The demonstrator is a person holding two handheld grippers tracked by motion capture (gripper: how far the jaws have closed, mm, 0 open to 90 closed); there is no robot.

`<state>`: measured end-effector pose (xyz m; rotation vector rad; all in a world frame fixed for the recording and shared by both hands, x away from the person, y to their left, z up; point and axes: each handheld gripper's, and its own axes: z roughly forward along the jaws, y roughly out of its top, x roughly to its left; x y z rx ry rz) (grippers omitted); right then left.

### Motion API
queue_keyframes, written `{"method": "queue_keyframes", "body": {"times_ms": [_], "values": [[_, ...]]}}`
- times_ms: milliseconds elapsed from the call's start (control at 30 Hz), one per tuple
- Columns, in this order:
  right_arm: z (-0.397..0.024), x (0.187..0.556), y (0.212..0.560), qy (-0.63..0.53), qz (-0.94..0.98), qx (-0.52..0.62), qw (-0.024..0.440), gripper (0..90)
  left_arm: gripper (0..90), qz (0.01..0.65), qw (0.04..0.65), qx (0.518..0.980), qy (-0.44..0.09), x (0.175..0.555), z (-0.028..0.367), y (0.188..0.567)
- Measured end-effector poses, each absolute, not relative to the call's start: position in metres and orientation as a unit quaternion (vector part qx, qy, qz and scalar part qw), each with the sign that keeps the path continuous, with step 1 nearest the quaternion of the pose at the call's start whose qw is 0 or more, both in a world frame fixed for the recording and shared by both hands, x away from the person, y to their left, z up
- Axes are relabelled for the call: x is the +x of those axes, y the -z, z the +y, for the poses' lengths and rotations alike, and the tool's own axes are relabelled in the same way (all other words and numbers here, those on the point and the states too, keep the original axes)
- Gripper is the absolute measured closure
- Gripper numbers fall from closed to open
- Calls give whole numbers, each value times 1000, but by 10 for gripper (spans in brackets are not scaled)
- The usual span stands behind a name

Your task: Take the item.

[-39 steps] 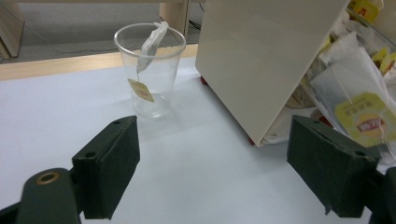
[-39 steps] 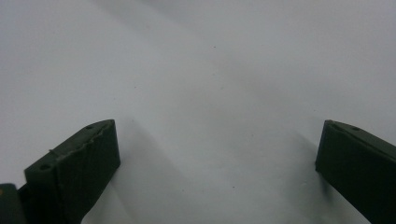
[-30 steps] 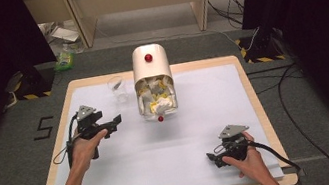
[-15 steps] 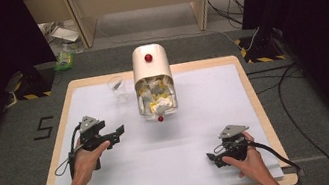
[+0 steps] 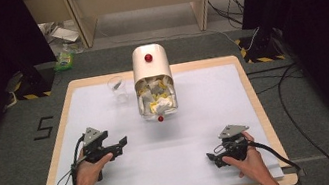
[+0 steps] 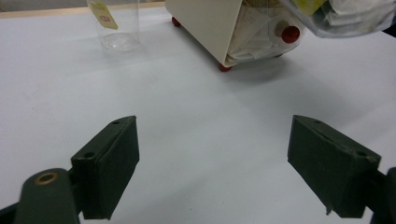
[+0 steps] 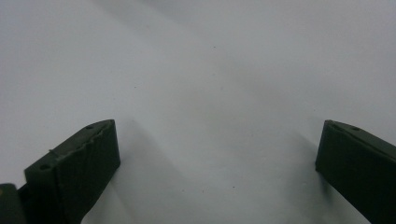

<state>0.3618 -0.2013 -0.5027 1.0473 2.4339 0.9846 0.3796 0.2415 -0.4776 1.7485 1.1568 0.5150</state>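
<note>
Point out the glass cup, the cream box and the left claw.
Glass cup (image 5: 117, 86), high view, its clear wall.
Cream box (image 5: 149, 64), high view, its rounded top.
Left claw (image 5: 121, 144), high view, between its tips.

The clear cup (image 6: 113, 24) loses its top to the upper edge of the left gripper view, its yellow label too blurred to read; the cream box (image 6: 219, 28) is cropped there too; what fills that box (image 5: 155, 96) is crumpled past telling from the high view.
</note>
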Motion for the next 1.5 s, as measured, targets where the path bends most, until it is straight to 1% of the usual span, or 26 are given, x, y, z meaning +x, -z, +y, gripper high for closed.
{"method": "queue_keyframes", "body": {"times_ms": [167,500,567,800,1033,1500], "values": [[-201,362,503,-344,850,366,157,4,158,470,468,718,-210,371,243,485],[-201,362,503,-344,850,366,157,4,149,453,439,748,-204,356,236,504],[-201,362,503,-344,851,365,158,4,150,448,437,751,-212,353,234,503],[-201,362,503,-344,850,366,157,4,150,431,421,773,-199,342,226,504],[-201,362,503,-344,850,366,157,4,151,426,409,783,-197,332,226,505],[-201,362,503,-344,850,366,157,4,152,426,405,784,-200,318,232,505]]}}
